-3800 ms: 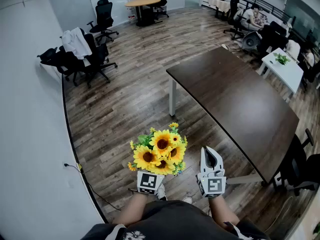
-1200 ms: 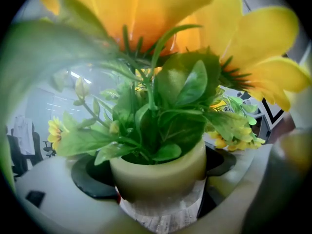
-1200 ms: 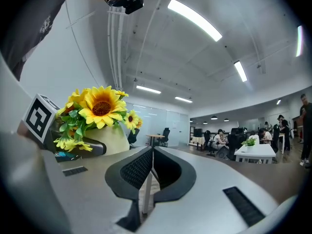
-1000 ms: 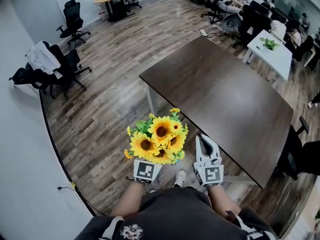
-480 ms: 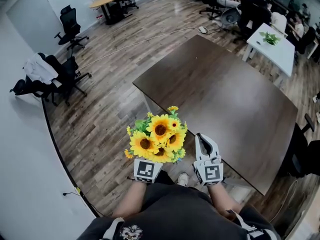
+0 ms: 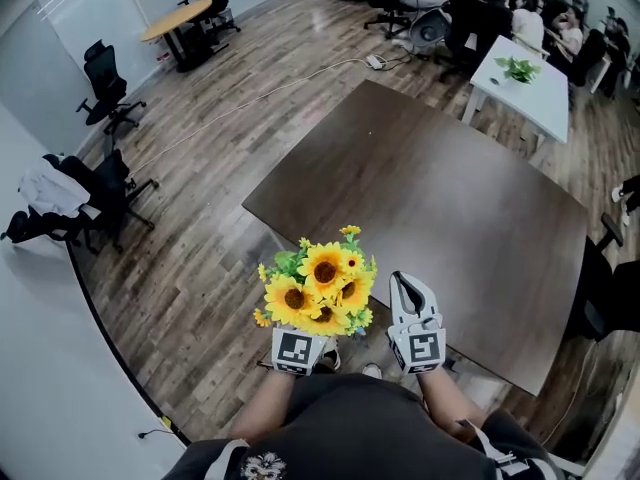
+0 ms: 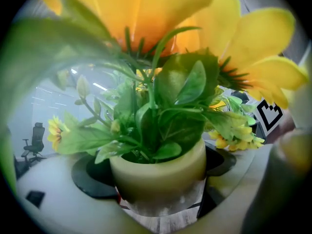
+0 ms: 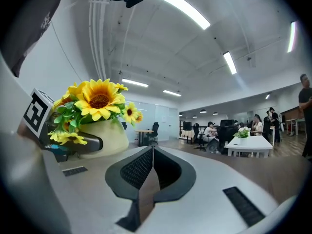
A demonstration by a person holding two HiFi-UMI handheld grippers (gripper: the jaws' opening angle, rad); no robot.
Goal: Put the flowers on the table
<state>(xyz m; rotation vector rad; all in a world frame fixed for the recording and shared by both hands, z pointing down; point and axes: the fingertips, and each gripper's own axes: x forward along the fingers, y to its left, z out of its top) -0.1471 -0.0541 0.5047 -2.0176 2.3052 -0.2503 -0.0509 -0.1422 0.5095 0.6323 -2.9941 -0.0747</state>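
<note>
Dark counter (image 6: 450, 208) is lying just ahead-right — your left hand-held gripper (image 6: 298, 348) is clamping the flowers (image 6: 318, 290) (pot (image 7: 158, 172) upright); your right hand-held gripper (image 6: 408, 286), nearer it, is riding closed, empty.

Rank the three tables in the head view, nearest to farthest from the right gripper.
1. Dark table: just ahead of the right gripper, with its near edge by the tips.
2. White table: beyond the dark one, at the far right.
3. Round table: across the room, at the far left.
</note>
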